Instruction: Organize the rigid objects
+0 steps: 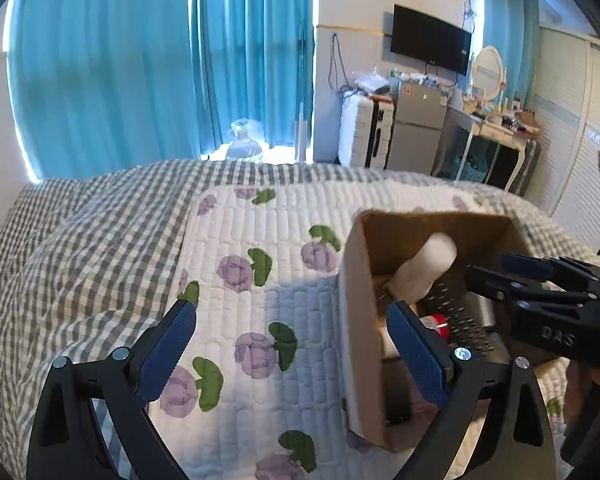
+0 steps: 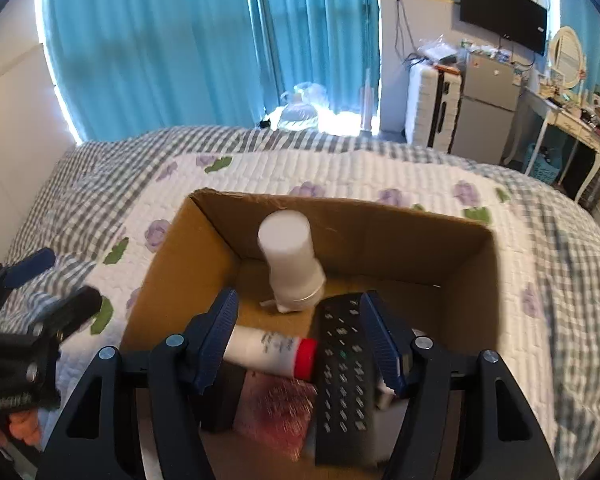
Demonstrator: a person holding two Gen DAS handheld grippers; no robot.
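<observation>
A cardboard box sits open on a white quilt with purple flowers, which is spread over a grey checked blanket on the bed. Inside the box a white bottle stands near the far wall, tilted a little. In front of it lies a white tube with a red cap, on its side, with the cap pointing toward a black remote control that lies lengthwise just beside it. A reddish, shiny packet lies under the tube, nearer the camera; its details are blurred. The right gripper hangs over the near part of the box with its fingers spread wide, the tube and the remote showing in the gap between them, and nothing is gripped. The left gripper is just to the left of the box, over the quilt, its fingers also wide apart and holding nothing; its right finger overlaps the box's near left wall in the left wrist view. Behind the bed hang blue curtains, and off to the right a small fridge stands below a wall-mounted television.
</observation>
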